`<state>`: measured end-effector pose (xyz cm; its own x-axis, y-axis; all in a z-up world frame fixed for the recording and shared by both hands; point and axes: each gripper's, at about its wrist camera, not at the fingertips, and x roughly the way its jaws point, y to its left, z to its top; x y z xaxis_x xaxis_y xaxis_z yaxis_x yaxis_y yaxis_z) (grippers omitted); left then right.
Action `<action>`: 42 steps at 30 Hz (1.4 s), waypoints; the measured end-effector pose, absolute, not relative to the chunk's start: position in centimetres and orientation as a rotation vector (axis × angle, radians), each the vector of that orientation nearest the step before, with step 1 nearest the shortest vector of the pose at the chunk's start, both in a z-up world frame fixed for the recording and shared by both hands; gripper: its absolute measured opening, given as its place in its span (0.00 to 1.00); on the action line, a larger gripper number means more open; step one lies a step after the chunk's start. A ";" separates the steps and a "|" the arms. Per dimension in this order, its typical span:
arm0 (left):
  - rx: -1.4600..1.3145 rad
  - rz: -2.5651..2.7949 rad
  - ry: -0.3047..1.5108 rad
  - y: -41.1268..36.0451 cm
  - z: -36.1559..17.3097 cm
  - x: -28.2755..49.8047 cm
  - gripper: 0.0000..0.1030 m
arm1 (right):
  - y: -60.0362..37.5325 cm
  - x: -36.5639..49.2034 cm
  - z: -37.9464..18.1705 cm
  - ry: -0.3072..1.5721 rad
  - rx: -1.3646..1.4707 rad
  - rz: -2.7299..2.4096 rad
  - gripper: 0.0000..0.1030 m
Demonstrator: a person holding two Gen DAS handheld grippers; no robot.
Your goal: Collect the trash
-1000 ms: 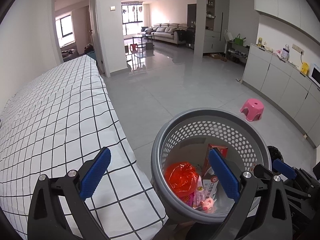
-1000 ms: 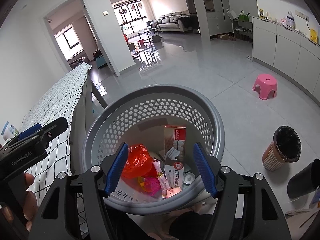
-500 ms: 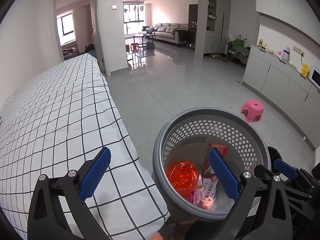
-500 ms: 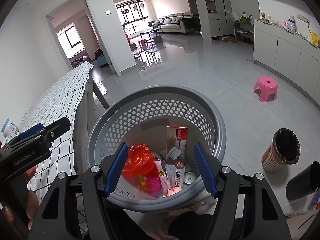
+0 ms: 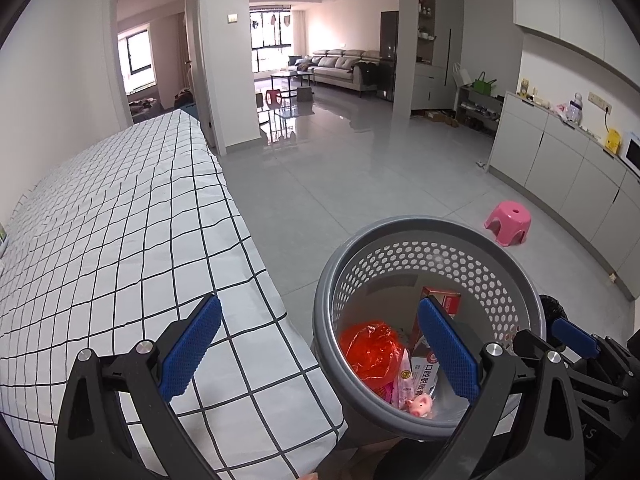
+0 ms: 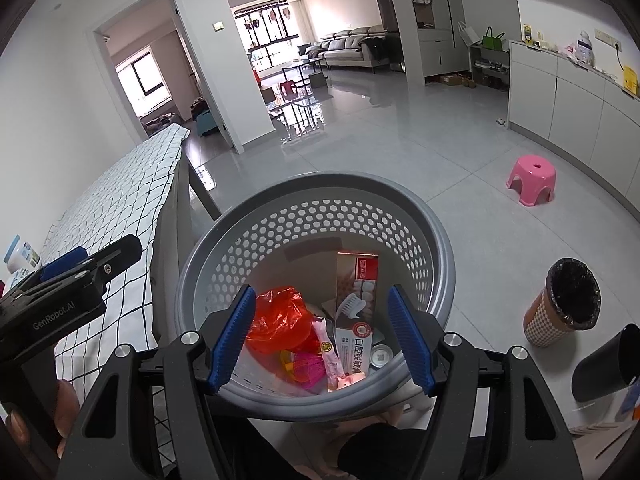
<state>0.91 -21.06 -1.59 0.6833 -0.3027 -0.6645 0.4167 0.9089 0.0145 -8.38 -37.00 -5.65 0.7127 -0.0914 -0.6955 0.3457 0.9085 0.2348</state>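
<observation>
A grey perforated basket (image 6: 312, 196) stands on the floor beside the checked table; it also shows in the left wrist view (image 5: 432, 228). Inside lie a red plastic bag (image 6: 280, 314), a toothpaste box (image 6: 356, 292), pink wrappers and a small pink pig toy (image 5: 420, 404). My right gripper (image 6: 320, 336) is open and empty just above the basket's near rim. My left gripper (image 5: 320, 352) is open and empty, straddling the table corner and the basket's left rim. Its body shows at the left of the right wrist view (image 6: 68, 292).
A table with a white black-checked cloth (image 5: 100, 220) fills the left. A pink stool (image 5: 508, 224) stands on the grey tiled floor. A checkered bin with a black liner (image 6: 564, 300) and a black cylinder (image 6: 604, 360) stand at right. White cabinets line the right wall.
Both grippers drifted slightly; the left view shifted so more of the table top shows. Both stay open and empty, and the basket's contents are unchanged.
</observation>
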 end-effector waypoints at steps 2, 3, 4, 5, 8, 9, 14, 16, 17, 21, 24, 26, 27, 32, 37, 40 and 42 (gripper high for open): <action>0.172 -0.405 0.710 -21.1 -1.6 0.9 0.94 | -37.0 -8.4 -5.7 0.742 0.365 -0.248 0.64; 0.173 -0.405 0.710 -21.2 -1.7 0.8 0.94 | -37.0 -8.4 -5.7 0.741 0.365 -0.248 0.64; 0.176 -0.405 0.708 -21.2 -1.7 0.8 0.94 | -37.0 -8.4 -5.6 0.741 0.365 -0.248 0.64; 0.179 -0.404 0.707 -21.2 -1.7 0.7 0.94 | -37.0 -8.4 -5.7 0.741 0.365 -0.249 0.64; 0.186 -0.403 0.703 -21.4 -1.7 0.6 0.94 | -36.9 -8.5 -5.5 0.738 0.369 -0.249 0.64; 0.188 -0.403 0.702 -21.4 -1.6 0.6 0.94 | -36.8 -8.5 -5.5 0.737 0.369 -0.249 0.64; 0.190 -0.402 0.701 -21.5 -1.7 0.5 0.94 | -36.8 -8.6 -5.4 0.733 0.372 -0.251 0.64; 0.191 -0.401 0.700 -21.5 -1.7 0.5 0.94 | -36.9 -8.7 -5.4 0.731 0.375 -0.252 0.64; 0.189 -0.402 0.701 -21.5 -1.7 0.5 0.94 | -36.8 -8.8 -5.4 0.730 0.375 -0.252 0.64; 0.192 -0.406 0.704 -21.7 -1.7 0.4 0.94 | -37.0 -8.8 -5.4 0.729 0.376 -0.253 0.64; 0.194 -0.407 0.704 -21.7 -1.8 0.4 0.94 | -37.0 -8.8 -5.4 0.729 0.377 -0.252 0.64; 0.194 -0.407 0.704 -21.7 -1.9 0.5 0.94 | -37.0 -8.8 -5.4 0.728 0.376 -0.253 0.64; 0.194 -0.408 0.704 -21.7 -1.9 0.5 0.94 | -37.0 -8.8 -5.4 0.728 0.377 -0.253 0.64; 0.192 -0.411 0.712 -21.7 -2.1 0.6 0.94 | -37.1 -8.8 -5.4 0.727 0.377 -0.253 0.64; 0.195 -0.416 0.715 -21.7 -2.2 0.5 0.94 | -37.0 -8.9 -5.4 0.725 0.378 -0.253 0.64; 0.202 -0.414 0.713 -21.8 -2.2 0.4 0.94 | -37.0 -8.9 -5.4 0.723 0.379 -0.253 0.64; 0.203 -0.412 0.714 -21.8 -2.2 0.4 0.94 | -37.0 -8.9 -5.4 0.723 0.379 -0.252 0.64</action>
<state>0.38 -21.79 -2.24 0.6804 -0.2957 -0.6706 0.4322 0.9008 0.0414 -8.94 -37.01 -5.42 0.7244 -0.0938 -0.6830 0.3516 0.9024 0.2490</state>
